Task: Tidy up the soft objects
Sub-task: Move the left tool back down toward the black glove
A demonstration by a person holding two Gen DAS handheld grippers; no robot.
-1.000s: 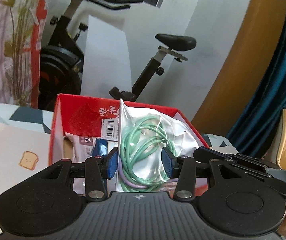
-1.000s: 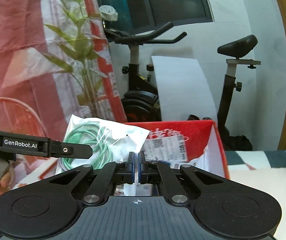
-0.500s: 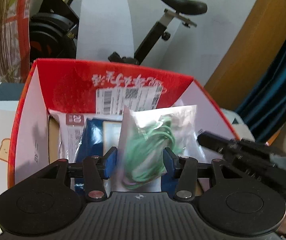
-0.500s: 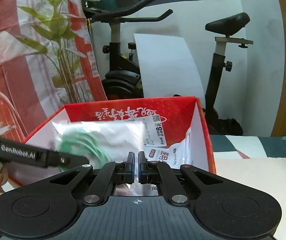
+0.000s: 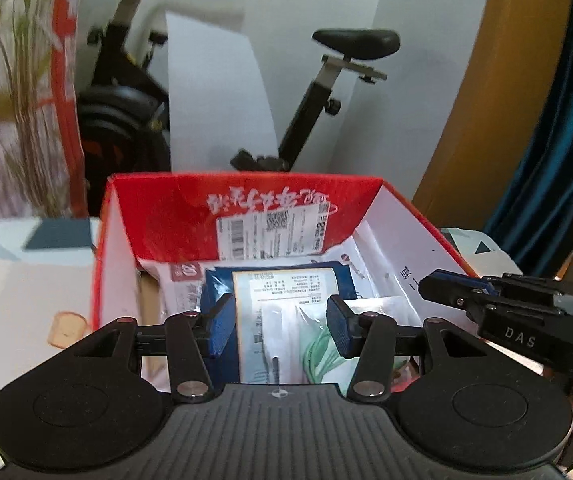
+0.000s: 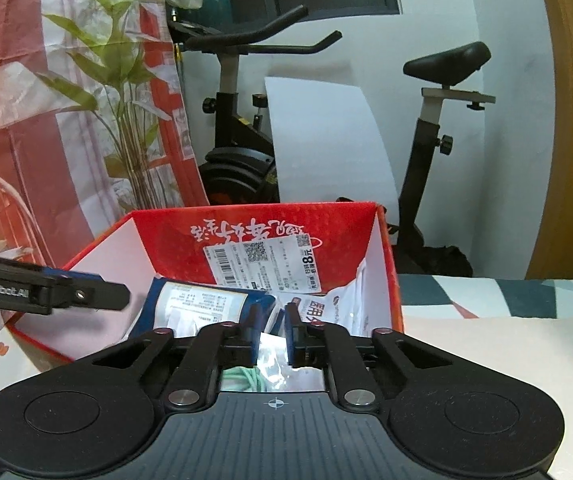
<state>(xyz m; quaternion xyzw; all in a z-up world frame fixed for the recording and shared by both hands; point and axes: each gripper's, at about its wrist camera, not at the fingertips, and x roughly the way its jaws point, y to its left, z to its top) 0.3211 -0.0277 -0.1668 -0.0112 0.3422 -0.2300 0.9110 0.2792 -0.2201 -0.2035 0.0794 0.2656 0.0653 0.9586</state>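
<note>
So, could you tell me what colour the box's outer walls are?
Red box, with white lettering; the right wrist view shows it best.

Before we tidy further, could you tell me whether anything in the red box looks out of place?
Nothing spilled or damaged. The packets in the red box lie jumbled: the cable bag overlaps the blue packet, and a white packet leans against the side wall.

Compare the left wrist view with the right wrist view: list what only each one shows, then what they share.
Only the left wrist view: a blue curtain at the right edge and the right gripper from the side.
Only the right wrist view: the bike's handlebars in sharp view, and the left gripper from the side.
Both: the red box, the blue packet inside it, the bag of green cord and the bike saddle.
</note>
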